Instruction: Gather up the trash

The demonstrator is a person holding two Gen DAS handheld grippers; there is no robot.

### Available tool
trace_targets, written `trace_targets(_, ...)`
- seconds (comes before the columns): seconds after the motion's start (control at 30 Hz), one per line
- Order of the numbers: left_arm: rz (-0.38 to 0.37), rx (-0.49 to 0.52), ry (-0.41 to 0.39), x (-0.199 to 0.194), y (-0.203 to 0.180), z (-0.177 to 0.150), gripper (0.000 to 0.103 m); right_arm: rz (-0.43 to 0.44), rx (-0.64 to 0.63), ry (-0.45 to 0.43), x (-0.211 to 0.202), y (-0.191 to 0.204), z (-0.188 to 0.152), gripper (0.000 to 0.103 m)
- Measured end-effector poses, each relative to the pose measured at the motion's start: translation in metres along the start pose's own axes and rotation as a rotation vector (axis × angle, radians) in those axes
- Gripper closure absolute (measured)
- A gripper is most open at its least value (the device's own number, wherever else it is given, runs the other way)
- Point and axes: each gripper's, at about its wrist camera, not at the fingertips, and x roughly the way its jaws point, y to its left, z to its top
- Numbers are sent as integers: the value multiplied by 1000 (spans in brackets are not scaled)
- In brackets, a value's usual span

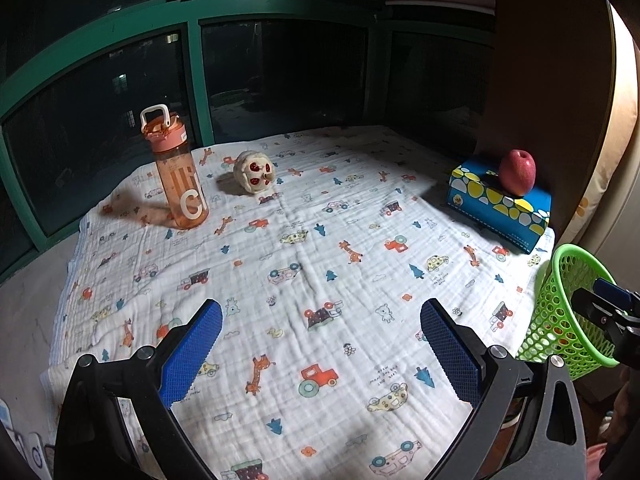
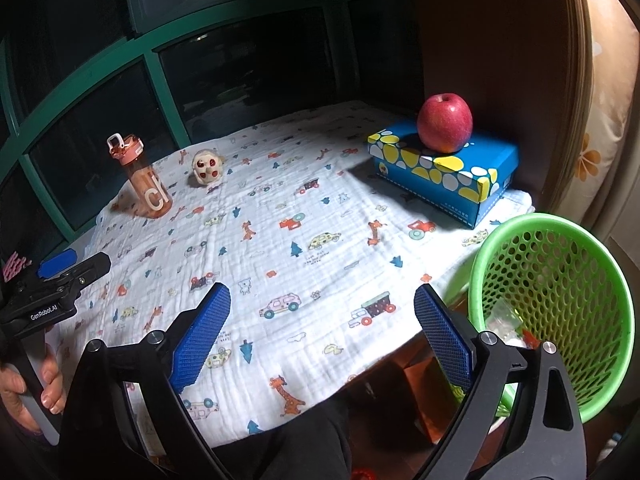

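Observation:
A green mesh basket [image 2: 516, 224] stands off the table's right edge, with clear crumpled wrappers [image 2: 502, 320] and small red bits inside. My right gripper [image 2: 324, 332] is open and empty, just left of the basket over the table's near corner. Over the cloth's near middle, my left gripper [image 1: 324, 340] is open too, nothing between its blue pads. A cream lump with red spots [image 1: 255, 172] lies at the far side of the cloth. The left wrist view has the basket [image 1: 560, 312] at its right edge, with the right gripper [image 1: 600, 298] in front of it.
A white cloth with cartoon prints [image 1: 320, 240] covers the table. An orange drinking bottle [image 1: 176, 172] stands upright at the far left. A red apple [image 2: 445, 122] rests on a blue box [image 2: 448, 172] at the far right. Dark windows lie behind. A hand [image 2: 24, 392] holds the left gripper [image 2: 76, 264].

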Motion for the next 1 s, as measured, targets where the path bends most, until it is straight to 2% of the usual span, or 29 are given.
trace_targets(1.0, 13, -28, -8, -4, 4, -1, 7, -30, -8, -17, -9, 1, -5, 8)
